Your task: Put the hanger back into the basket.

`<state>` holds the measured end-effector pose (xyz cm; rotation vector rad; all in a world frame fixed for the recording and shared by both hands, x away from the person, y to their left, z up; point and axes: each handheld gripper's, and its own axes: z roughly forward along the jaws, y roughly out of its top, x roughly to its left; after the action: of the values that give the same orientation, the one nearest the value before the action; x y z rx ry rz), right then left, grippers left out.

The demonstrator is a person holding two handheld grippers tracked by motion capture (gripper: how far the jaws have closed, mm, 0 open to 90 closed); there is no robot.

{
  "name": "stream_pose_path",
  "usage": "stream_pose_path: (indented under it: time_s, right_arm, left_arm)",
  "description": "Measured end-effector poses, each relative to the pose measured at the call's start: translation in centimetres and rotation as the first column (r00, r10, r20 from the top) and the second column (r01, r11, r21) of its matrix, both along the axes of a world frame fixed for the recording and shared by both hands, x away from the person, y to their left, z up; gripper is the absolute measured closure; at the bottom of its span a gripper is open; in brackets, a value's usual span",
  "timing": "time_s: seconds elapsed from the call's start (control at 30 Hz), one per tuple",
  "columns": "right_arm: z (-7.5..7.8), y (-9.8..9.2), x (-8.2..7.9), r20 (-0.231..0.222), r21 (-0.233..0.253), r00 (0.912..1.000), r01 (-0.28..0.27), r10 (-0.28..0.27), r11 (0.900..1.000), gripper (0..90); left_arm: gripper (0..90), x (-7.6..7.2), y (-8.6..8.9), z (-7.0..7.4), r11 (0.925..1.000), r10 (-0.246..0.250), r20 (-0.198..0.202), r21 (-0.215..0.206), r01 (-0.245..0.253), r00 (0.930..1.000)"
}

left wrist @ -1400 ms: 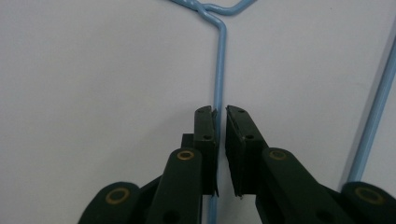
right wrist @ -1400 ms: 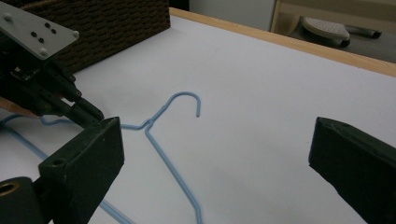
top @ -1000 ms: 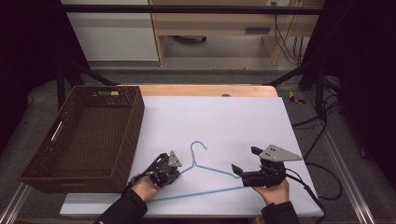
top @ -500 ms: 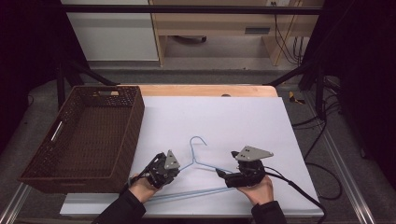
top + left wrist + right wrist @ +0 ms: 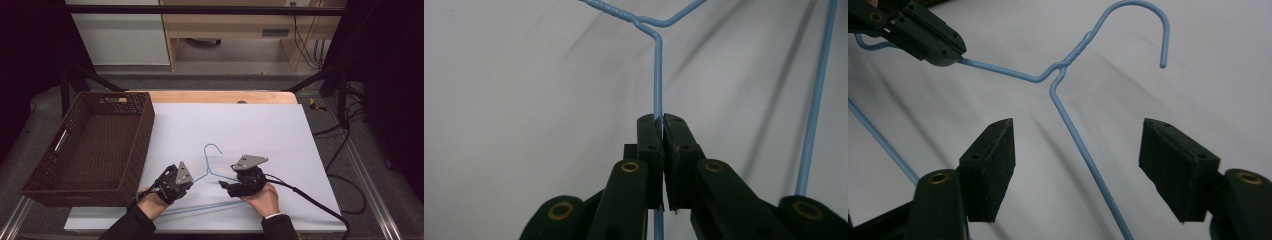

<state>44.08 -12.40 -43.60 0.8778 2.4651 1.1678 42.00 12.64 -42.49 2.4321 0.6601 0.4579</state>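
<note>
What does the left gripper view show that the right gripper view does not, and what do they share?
Left gripper view alone: the left gripper seen along its own jaws, shut on one shoulder wire of the blue hanger. Right gripper view alone: the right gripper, its jaws wide apart astride the other shoulder wire, and the hanger's hook. Both share: the hanger's twisted neck over the white table sheet.

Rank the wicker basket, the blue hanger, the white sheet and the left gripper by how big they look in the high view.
1. white sheet
2. wicker basket
3. blue hanger, thin wire but wide in span
4. left gripper, which looks about as big as the right gripper
</note>
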Motion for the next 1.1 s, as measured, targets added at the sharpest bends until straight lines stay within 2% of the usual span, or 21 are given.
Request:
stream_pose_path:
  time_s: [0.17,0.23,0.47,0.73,0.9,1.1]
  right_arm:
    - [-0.6,0.8,0.6,-0.008,-0.039,0.9999,-0.011,0.011,0.999,37.3]
    - [-0.9,1.2,0.8,-0.015,-0.068,0.9997,-0.019,0.018,0.997,40.0]
    - [-1.9,1.8,1.5,-0.045,-0.112,0.9989,-0.020,0.015,0.993,49.2]
    - [-2.5,1.9,1.8,-0.074,-0.146,0.9969,-0.038,0.027,0.989,64.5]
    - [-2.5,1.8,2.0,-0.067,-0.166,0.9968,-0.054,0.044,0.985,76.0]
    - [-2.5,1.7,2.0,-0.062,-0.186,0.9956,-0.080,0.070,0.979,78.0]
  left_arm:
    - [86.5,0.0,0.0,0.1,0.9999,-0.003,-0.004,0.010,0.003,1.0000]
    - [86.5,0.0,0.0,0.0,1.0000,-0.003,-0.004,0.008,0.003,1.0000]
    - [86.5,0.0,0.0,0.0,1.0000,-0.002,-0.007,0.004,0.002,1.0000]
    - [86.5,0.0,-0.1,0.0,1.0000,-0.002,-0.015,0.008,0.002,0.9999]
    - [86.5,0.0,-0.1,-0.2,0.9999,-0.006,-0.022,0.008,0.006,0.9997]
    - [86.5,0.0,-0.2,-0.3,0.9998,-0.008,-0.022,0.015,0.008,0.9997]
